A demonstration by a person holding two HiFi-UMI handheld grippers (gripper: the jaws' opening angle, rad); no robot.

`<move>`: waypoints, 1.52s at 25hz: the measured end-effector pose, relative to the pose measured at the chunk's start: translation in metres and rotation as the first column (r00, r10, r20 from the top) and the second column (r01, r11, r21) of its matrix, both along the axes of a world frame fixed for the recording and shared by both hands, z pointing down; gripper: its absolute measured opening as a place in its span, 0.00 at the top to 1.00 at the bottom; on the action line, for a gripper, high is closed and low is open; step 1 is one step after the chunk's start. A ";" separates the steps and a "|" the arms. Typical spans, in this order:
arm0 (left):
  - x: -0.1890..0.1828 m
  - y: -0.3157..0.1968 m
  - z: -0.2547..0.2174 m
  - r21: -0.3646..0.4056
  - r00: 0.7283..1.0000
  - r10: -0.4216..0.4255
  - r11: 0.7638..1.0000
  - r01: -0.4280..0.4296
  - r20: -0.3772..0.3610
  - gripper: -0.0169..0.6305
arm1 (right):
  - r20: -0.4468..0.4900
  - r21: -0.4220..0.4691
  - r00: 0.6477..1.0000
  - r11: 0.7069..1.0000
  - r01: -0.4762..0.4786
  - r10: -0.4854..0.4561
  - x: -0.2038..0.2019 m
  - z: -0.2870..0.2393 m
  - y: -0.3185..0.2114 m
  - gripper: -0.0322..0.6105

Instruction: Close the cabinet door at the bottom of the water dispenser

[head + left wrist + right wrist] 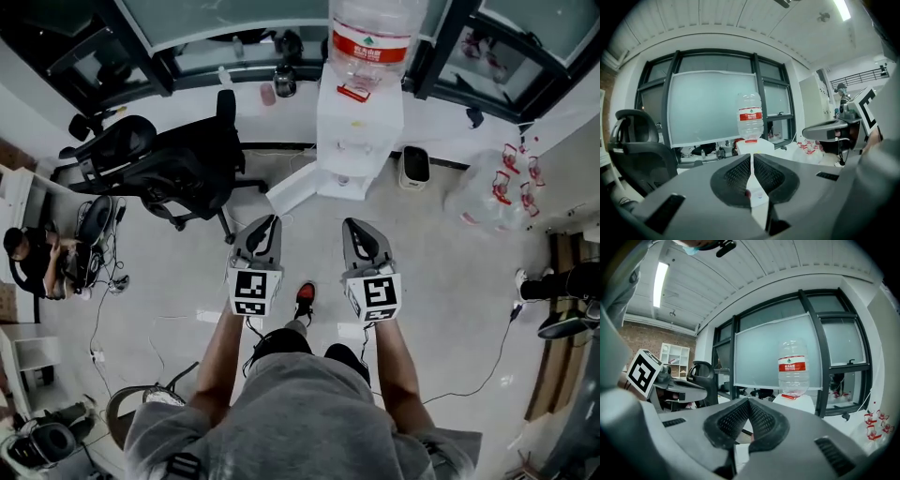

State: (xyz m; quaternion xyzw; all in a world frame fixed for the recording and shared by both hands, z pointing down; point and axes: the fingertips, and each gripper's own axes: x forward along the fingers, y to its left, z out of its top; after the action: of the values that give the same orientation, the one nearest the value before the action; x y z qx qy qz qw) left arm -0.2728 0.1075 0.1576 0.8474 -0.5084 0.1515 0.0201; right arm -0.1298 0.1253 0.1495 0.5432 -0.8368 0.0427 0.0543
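Person stands mid-room facing the window wall, a gripper in each hand, both held out low and side by side. Left gripper [269, 221]: jaws pressed together, nothing between the pads. Right gripper [352, 225]: jaws likewise closed on nothing. Both point toward the water dispenser [359, 127], which stands at the far wall with a large clear bottle [376, 36], red-labelled, upside down on top. The cabinet door [293, 190] at the dispenser's foot stands open, swung out to the left of the base as a white panel over the floor. Neither gripper touches it; the left one is the nearer, with bare floor between. Black office chair [173, 161] to the left of the door. Cluster of empty bottles [495, 192] on the floor to the right.
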 end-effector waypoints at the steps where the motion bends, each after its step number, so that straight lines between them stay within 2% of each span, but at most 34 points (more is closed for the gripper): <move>1: -0.005 -0.010 0.005 -0.008 1.000 -0.004 1.000 0.004 0.000 0.91 | -0.003 -0.008 1.000 1.000 0.003 -0.003 -0.006 0.005 -0.011 0.93; 13: -0.060 -0.113 0.096 -0.096 0.999 -0.034 0.995 0.034 0.003 0.91 | -0.009 -0.078 1.000 0.997 0.022 -0.023 -0.062 0.077 -0.135 0.93; 18: -0.077 -0.139 0.134 -0.119 0.998 -0.064 0.991 0.063 -0.001 0.91 | -0.027 -0.130 0.997 0.990 0.063 -0.067 -0.084 0.122 -0.160 0.93; 21: -0.084 -0.153 0.162 -0.129 0.997 -0.079 0.989 0.077 -0.009 0.91 | -0.024 -0.127 0.996 0.989 0.079 -0.082 -0.093 0.150 -0.175 0.93; 26: -0.094 -0.184 0.226 -0.163 0.995 -0.095 0.982 0.096 0.011 0.91 | -0.048 -0.171 0.992 0.980 0.105 -0.115 -0.106 0.213 -0.214 0.93; 30: -0.106 -0.209 0.278 -0.198 0.990 -0.137 0.970 0.139 0.022 0.91 | -0.033 -0.211 0.989 0.968 0.136 -0.146 -0.118 0.267 -0.245 0.93; 38: -0.120 -0.226 0.378 -0.229 0.977 -0.211 0.952 0.205 -0.004 0.91 | -0.025 -0.269 0.979 0.945 0.188 -0.202 -0.129 0.377 -0.262 0.93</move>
State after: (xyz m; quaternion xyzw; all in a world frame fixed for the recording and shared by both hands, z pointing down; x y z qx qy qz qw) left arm -0.3924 -0.1182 0.5360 0.7834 -0.5738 0.1938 0.1398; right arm -0.2587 -0.1362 0.5269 0.4464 -0.8715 0.1343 0.1524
